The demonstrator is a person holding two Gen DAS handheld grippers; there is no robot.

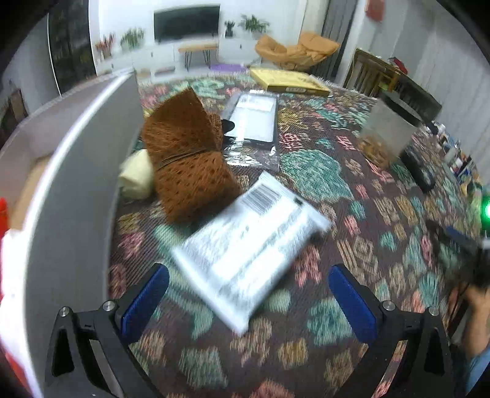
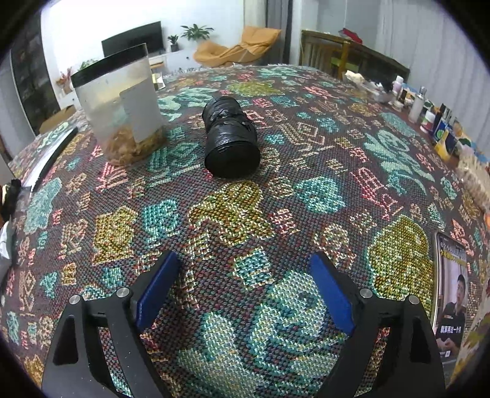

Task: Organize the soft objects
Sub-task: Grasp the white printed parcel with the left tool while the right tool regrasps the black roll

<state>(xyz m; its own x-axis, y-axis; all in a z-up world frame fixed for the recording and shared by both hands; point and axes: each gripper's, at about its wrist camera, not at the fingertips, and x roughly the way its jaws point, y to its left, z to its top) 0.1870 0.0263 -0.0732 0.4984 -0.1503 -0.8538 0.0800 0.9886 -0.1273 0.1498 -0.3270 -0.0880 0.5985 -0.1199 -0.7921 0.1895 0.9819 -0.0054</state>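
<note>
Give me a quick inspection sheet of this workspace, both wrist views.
Surface: patterned woven cloth covering the table.
Job's things: brown knitted bundle, cream soft item behind it, white packet, black wrapped roll lying on its side.
Clutter: clear canister, flat clear package, yellow box, grey bin, bottles along the far edge, printed card.
Grippers: left claw open above the packet; right claw open, nothing between its pads.
Cables: nothing seen.
Surroundings: television, plants, orange chair.
</note>
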